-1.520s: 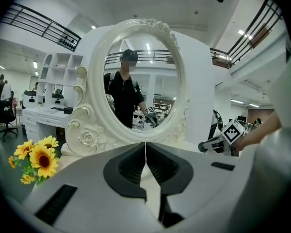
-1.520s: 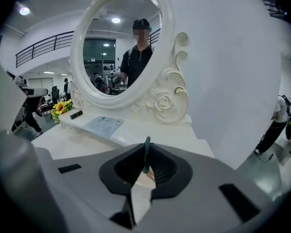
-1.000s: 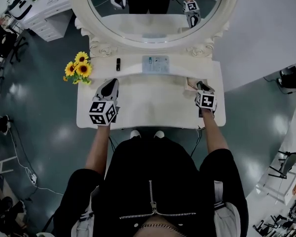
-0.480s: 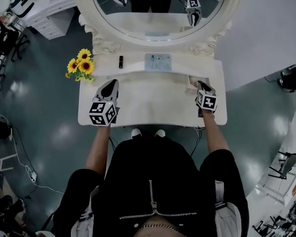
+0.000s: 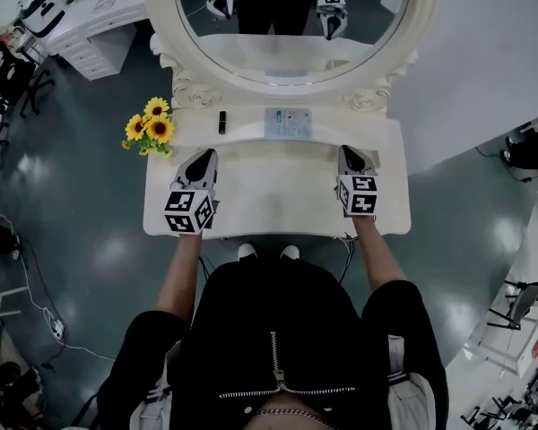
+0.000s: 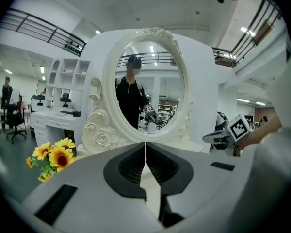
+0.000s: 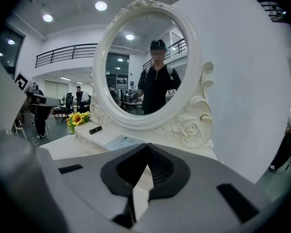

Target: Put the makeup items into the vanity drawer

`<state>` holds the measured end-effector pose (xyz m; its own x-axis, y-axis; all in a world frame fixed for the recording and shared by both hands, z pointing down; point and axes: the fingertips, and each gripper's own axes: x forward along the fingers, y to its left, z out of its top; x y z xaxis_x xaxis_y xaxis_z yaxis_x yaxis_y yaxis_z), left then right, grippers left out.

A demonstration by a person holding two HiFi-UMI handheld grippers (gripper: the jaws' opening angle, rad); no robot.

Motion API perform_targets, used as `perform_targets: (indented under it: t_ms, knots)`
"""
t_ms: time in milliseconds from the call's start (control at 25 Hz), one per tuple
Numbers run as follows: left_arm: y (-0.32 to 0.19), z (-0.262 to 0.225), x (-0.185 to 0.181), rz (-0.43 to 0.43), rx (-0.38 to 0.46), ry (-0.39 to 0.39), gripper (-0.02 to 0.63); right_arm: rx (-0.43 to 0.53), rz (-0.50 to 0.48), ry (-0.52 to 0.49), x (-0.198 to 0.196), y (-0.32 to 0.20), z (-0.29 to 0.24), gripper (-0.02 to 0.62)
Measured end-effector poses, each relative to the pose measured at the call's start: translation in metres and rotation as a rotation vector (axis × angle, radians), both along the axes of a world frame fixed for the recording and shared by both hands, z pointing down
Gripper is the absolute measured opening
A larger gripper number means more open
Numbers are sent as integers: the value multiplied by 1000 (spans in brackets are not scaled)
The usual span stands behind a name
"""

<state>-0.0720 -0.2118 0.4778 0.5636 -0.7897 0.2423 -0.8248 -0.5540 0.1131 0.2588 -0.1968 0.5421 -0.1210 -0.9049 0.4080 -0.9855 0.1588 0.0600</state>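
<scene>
The right tongs (image 5: 349, 151) are showing their jaws pressed together with nothing between them, having just been closing. They are now hovering over the right part of the table (image 5: 269, 200), nearer the middle and nearer the mirror (image 5: 278, 52) than a second ago, when they were sitting by the table's right edge. The left tongs (image 5: 203, 154) are likewise closed and empty, keeping their place over the table's left part.

The makeup items are lying on the raised back shelf under the mirror. A small dark tube (image 5: 221, 122) is lying towards the left and a flat pale case (image 5: 287, 124) at the middle. They are apart from each other, and neither has shifted over that second or is being touched by either tongs. No drawer is showing open in any view. A small brownish patch was showing beside the right tongs earlier and is no longer appearing; whether the tongs are covering it I cannot tell.

Judging from this, the right tongs are coming away empty from the right edge. Both shelf items are lying outside any drawer, so the task is looking unfinished for these two. Sunflowers (image 5: 151, 125) are standing just off the table's back left corner.
</scene>
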Motion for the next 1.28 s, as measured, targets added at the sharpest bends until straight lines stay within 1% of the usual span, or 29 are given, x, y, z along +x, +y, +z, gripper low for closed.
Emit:
perform_targets:
  t_ms: [80,240,360,640,880,1280]
  knots:
    - [0,-4,3,15,20,-18,21,37,-35,-8,-18,-2,-18,6]
    - [-3,-13,5,24,34,-1,21,107,-59,-84,-41,-4,-54,5]
    - [-6,-15,2,14,31,16,21,142,-81,-113,-54,-3,-71,3]
    - [-9,-10,-1,3,17,22,21,151,-137,-92,-71,-2,-76,3]
    - [-10,-8,0,-6,0,42,21,134,-132,-95,-69,-4,-72,3]
    - [-12,-3,-1,-13,-10,38,21,127,-137,-97,-68,-4,-70,3]
